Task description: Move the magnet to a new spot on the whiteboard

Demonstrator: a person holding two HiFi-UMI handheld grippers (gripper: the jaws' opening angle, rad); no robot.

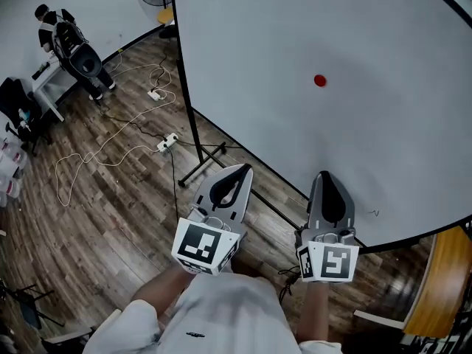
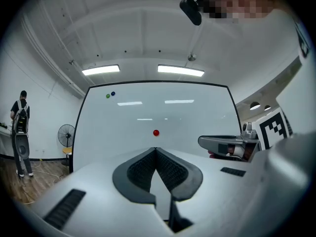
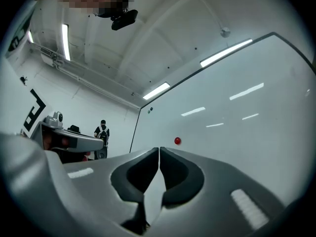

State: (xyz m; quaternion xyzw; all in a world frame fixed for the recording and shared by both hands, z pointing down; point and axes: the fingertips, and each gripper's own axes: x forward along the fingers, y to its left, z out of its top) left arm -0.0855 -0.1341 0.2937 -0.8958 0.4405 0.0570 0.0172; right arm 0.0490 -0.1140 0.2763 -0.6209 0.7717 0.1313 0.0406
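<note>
magnet (image 1: 319, 80) sits on whiteboard (image 1: 295, 28), well apart from both tools. left gripper (image 1: 244, 170) and right gripper (image 1: 325, 176) are fully closed, holding nothing.

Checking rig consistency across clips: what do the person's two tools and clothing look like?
The left tool and right tool are light grey, tapered shells with dark pads. Each carries a cube with black-and-white square markers. The person wears a white short-sleeved top.

The whiteboard (image 1: 332, 35) is smooth, glossy white and mirrors the ceiling lights; the red magnet (image 1: 319, 80) looks like shiny plastic. The left tongs (image 2: 156, 149) and right tongs (image 3: 159, 149) are matt grey plastic with black pads (image 2: 170, 169). The floor (image 1: 96, 198), at the frame's left, is wood plank.
</note>
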